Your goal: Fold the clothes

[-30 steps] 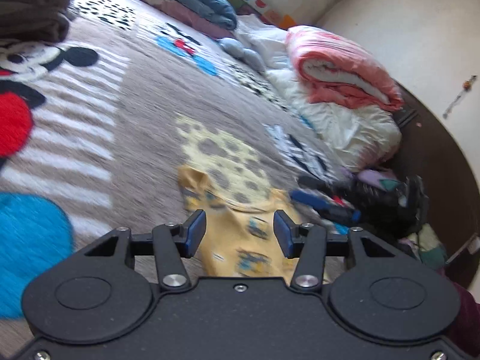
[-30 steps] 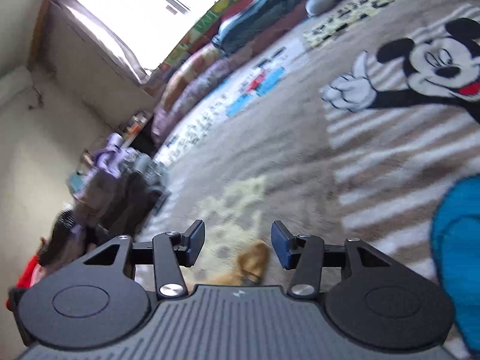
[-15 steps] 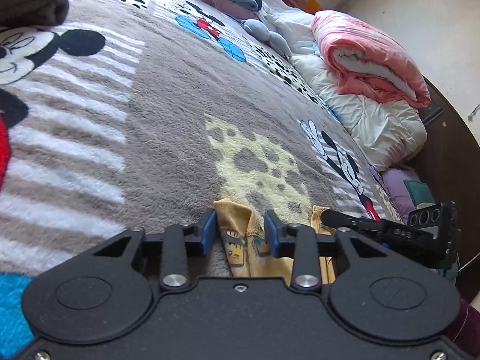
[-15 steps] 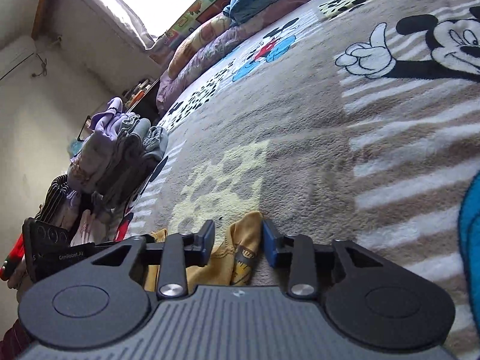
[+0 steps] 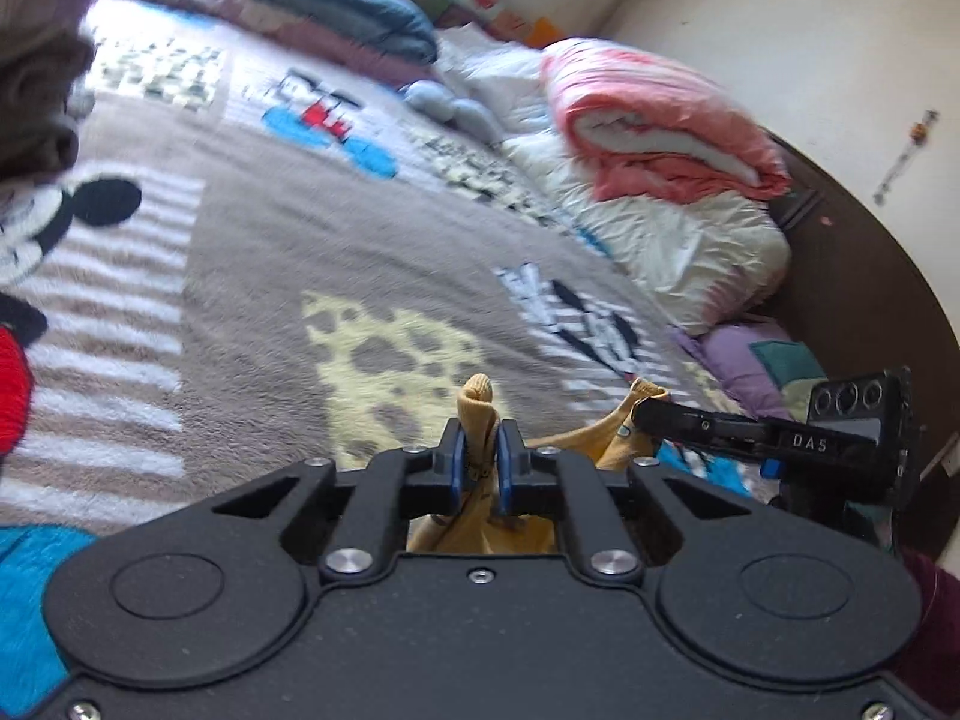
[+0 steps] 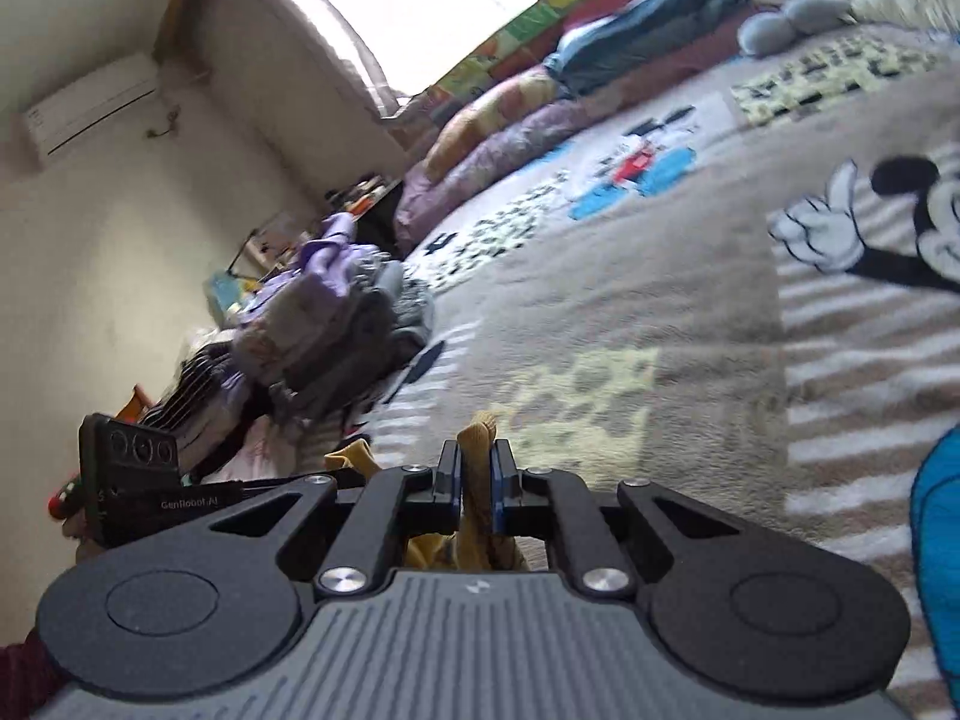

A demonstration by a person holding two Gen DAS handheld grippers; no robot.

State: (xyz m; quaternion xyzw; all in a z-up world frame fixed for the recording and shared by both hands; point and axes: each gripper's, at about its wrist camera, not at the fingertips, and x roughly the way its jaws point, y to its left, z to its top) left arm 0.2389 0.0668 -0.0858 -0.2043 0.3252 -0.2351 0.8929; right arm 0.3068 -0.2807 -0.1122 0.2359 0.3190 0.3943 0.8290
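A small yellow printed garment (image 5: 477, 402) is held up over the Mickey Mouse blanket (image 5: 270, 252). My left gripper (image 5: 478, 459) is shut on one bunched edge of it. The cloth sticks out past the blue pads. My right gripper (image 6: 476, 471) is shut on another edge of the same yellow garment (image 6: 477, 432). In the left wrist view the right gripper (image 5: 645, 405) pinches the cloth at the right. In the right wrist view the left gripper (image 6: 354, 468) shows at the lower left. Most of the garment hangs hidden below both grippers.
A pink and white folded duvet (image 5: 660, 120) lies at the bed's far right. A blue bundle (image 5: 342, 18) and pillows line the far edge. A pile of purple and grey clothes (image 6: 318, 312) sits at the bed's left side. Brown folded cloth (image 5: 36, 78) is at the upper left.
Both grippers came down around the yellow garment on the blanket, shut on its edges, and have lifted it off the bed.
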